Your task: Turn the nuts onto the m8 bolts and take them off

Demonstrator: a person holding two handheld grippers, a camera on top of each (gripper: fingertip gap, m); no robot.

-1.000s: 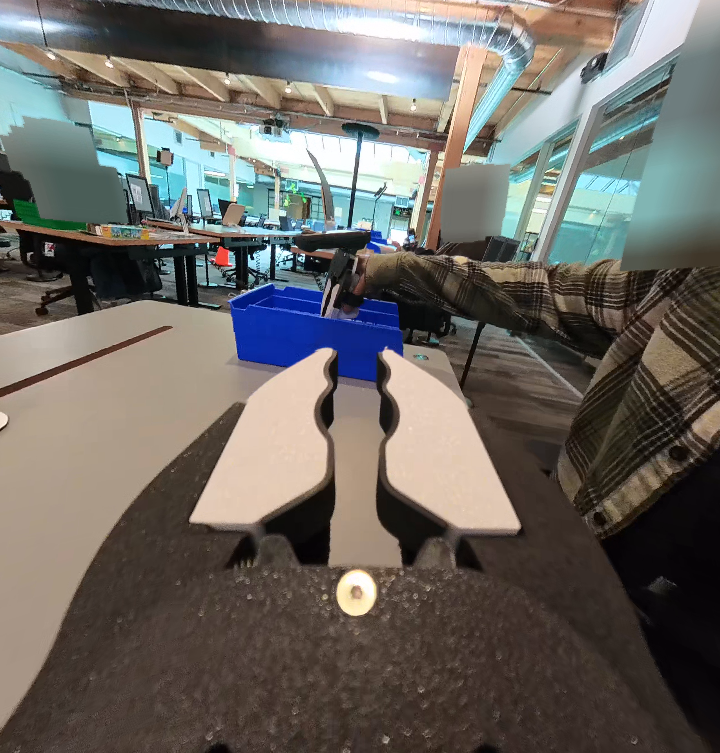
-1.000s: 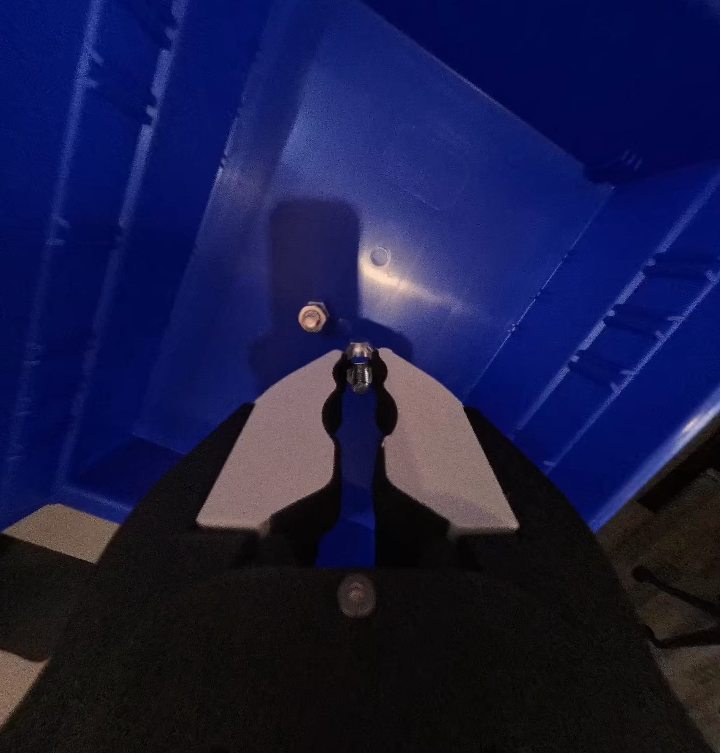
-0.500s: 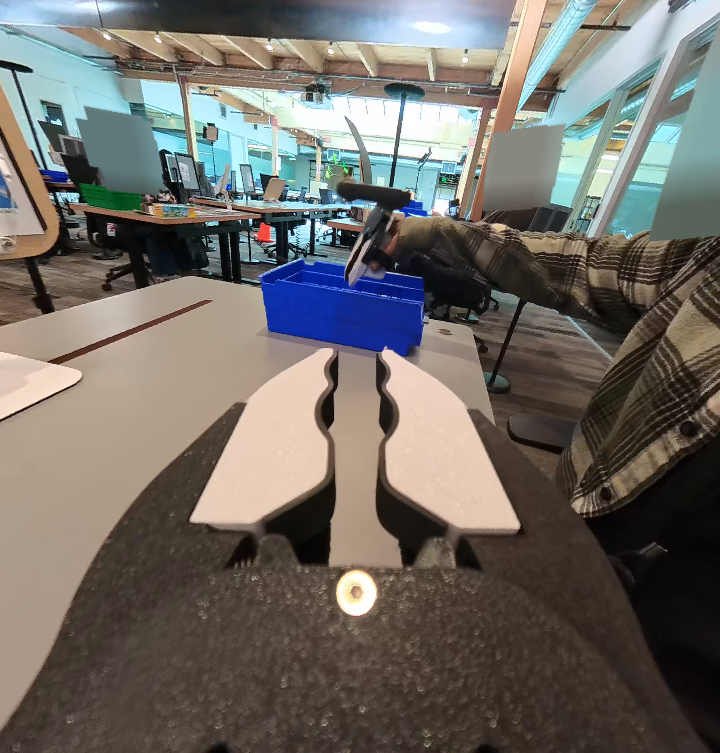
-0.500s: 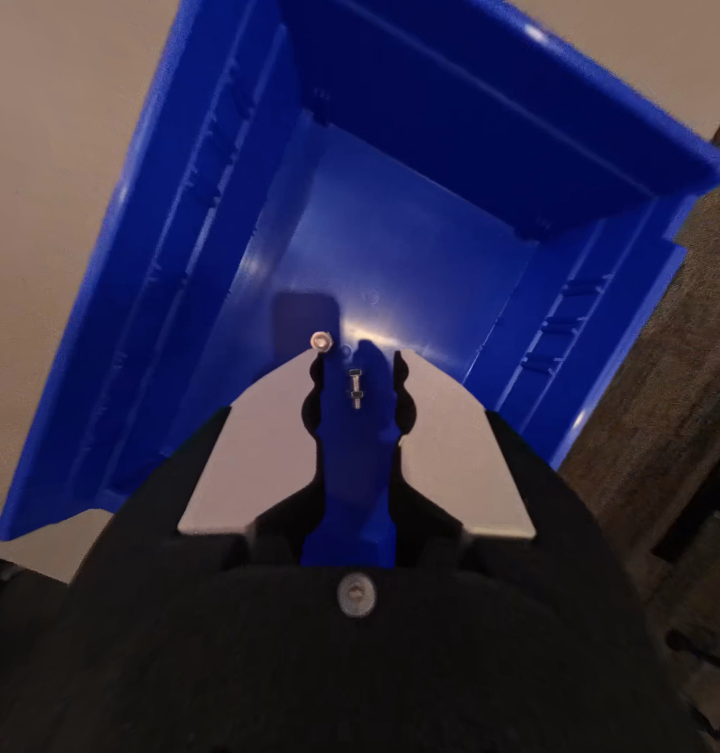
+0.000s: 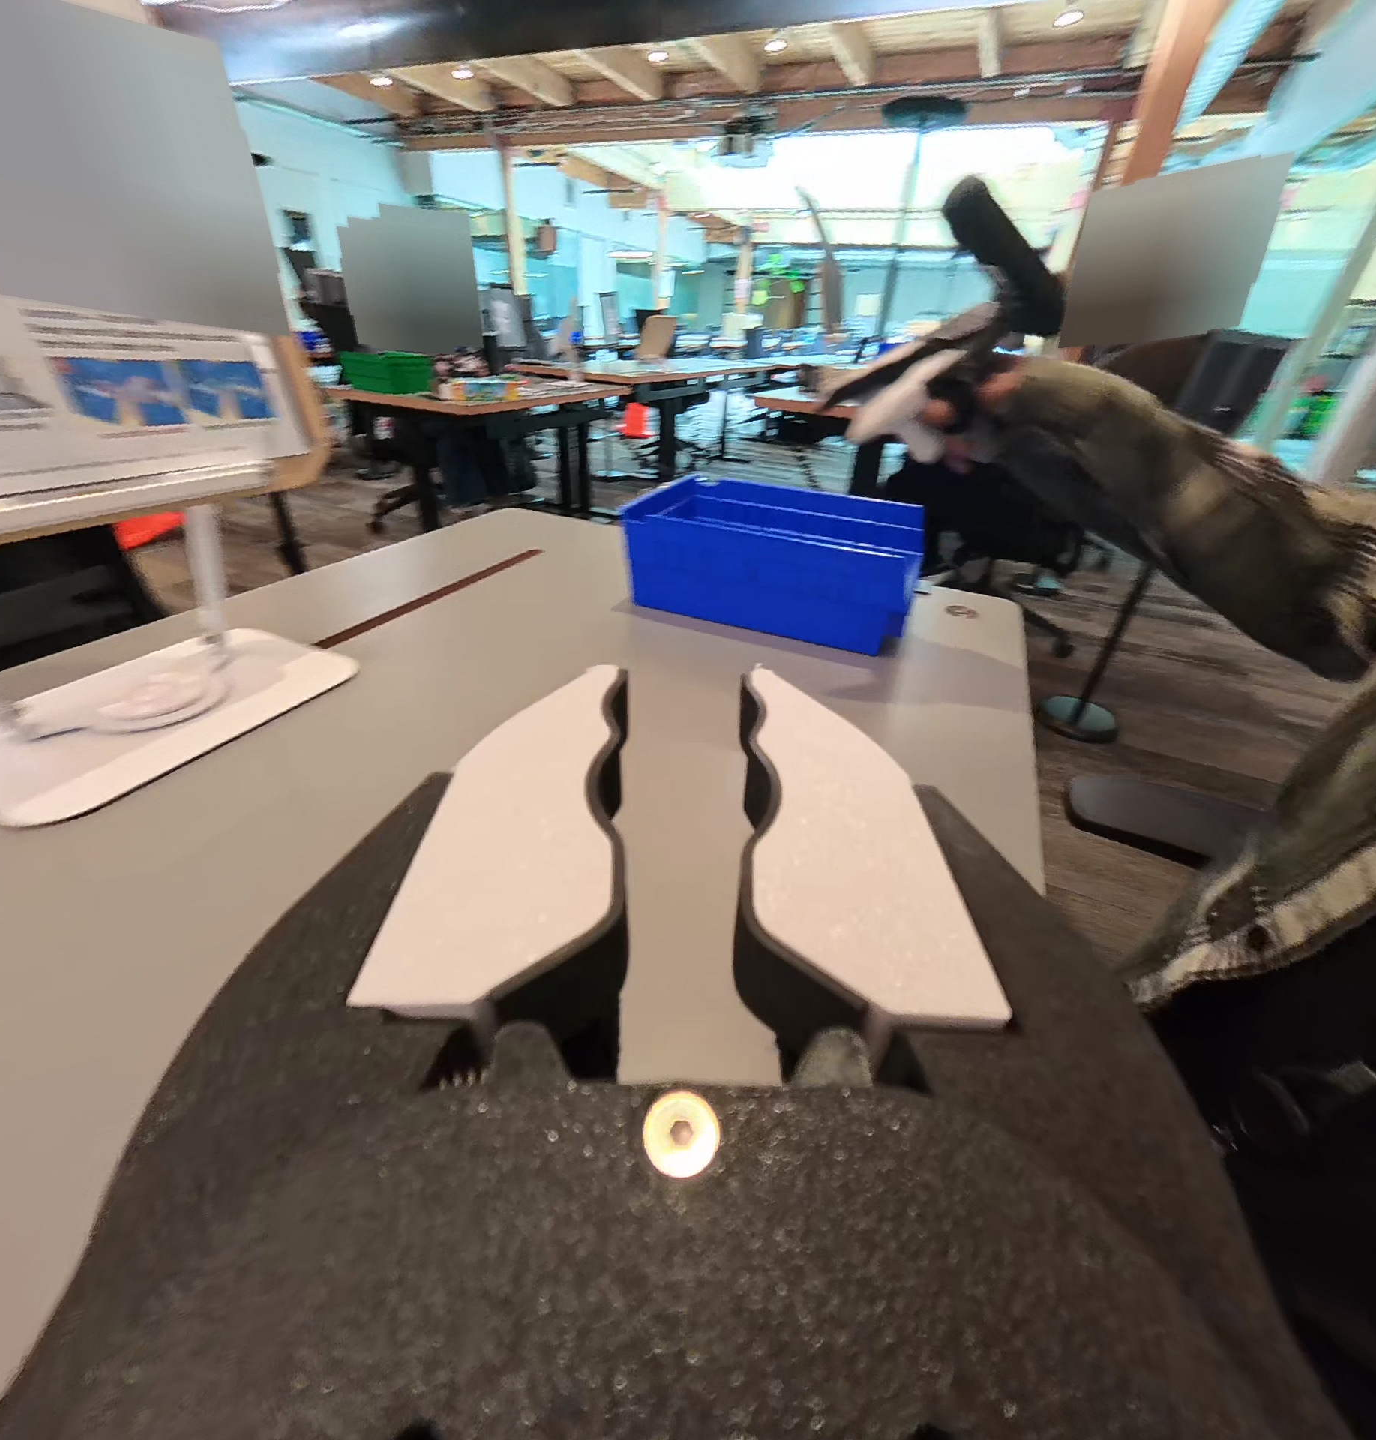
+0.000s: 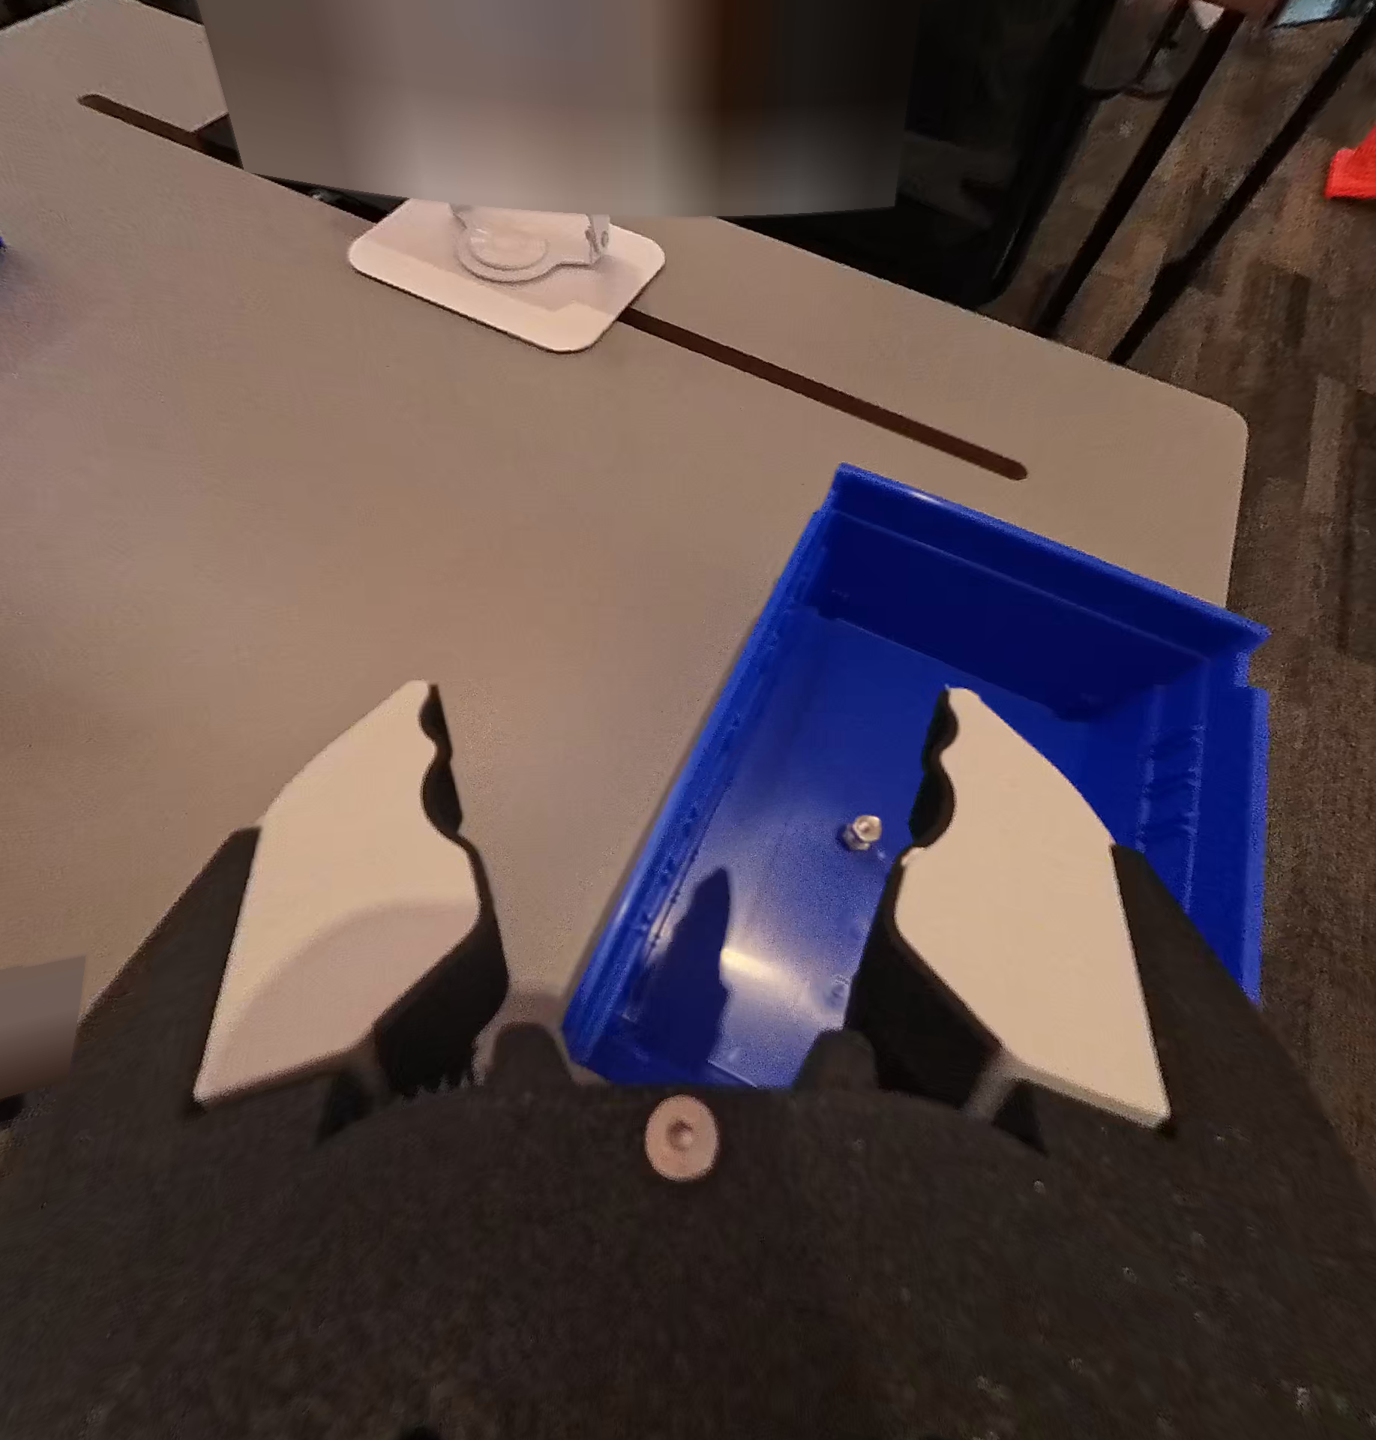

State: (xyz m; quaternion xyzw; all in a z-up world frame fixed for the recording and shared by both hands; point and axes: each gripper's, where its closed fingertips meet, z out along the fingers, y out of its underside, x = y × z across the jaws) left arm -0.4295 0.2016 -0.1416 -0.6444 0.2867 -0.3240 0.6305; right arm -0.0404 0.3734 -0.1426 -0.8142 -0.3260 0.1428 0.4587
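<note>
grey desk (image 6: 357, 545) carries a blue bin (image 6: 1058, 592) holding a nutted bolt (image 6: 860, 832), small, hard steel, likely slippery, best pinched across the nut flats; right gripper (image 6: 684, 701) gapes wide and empty above it; left gripper (image 5: 681, 682) stands slightly parted, empty.

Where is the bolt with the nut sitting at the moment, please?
In the right wrist view, the bolt with the nut lies on the floor of the blue bin, just inside the right tongs' open right finger.

Pale scalloped tongs (image 6: 688, 690) on black foam bodies; plaid sleeve (image 5: 1183, 499), seemingly olive.
</note>
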